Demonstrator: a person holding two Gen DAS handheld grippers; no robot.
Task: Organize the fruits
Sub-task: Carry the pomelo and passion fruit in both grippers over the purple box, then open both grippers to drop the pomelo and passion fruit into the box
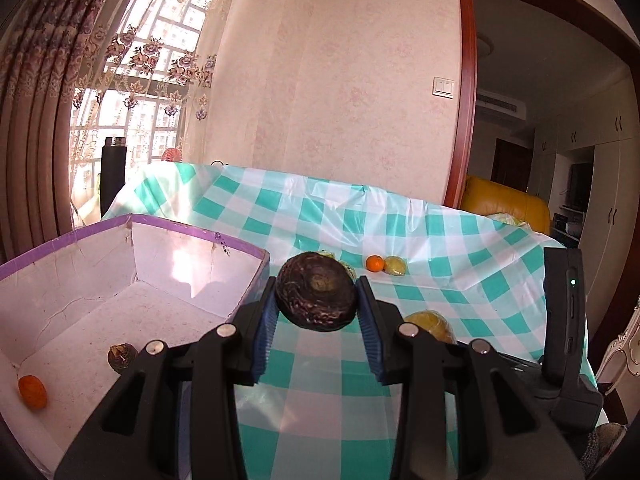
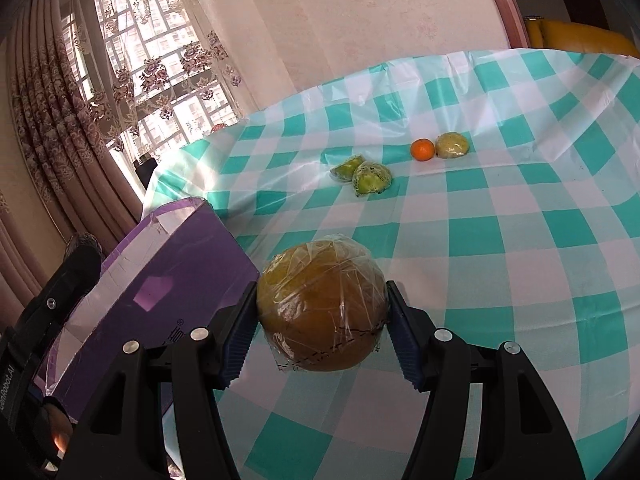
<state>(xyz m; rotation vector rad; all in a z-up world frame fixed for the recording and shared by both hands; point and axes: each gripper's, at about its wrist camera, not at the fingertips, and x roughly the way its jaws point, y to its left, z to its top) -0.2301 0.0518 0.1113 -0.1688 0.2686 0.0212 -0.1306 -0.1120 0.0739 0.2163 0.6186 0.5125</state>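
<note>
Left wrist view: the box (image 1: 120,280) is cut off by the left gripper (image 1: 318,308), whose fingers (image 1: 266,320) clamp a dark round fruit (image 1: 318,294) above the surface (image 1: 440,248). Right gripper (image 2: 322,320) fingers (image 2: 404,340) squeeze a plastic-wrapped fruit (image 2: 322,306), its underside hidden.

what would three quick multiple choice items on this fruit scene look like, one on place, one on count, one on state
1. Where is the purple box?
A. beside the left gripper
B. on the floor
C. on the sofa

2. How many fruits lie in the box?
A. none
B. two
C. five

3. What is the right gripper doing?
A. hanging open
B. gripping a spoon
C. gripping a wrapped fruit

Answers: 1 A, the box sits on the checked tablecloth just left of it. 2 B, an orange fruit and a brown one. 3 C, both pads press its sides.
</note>
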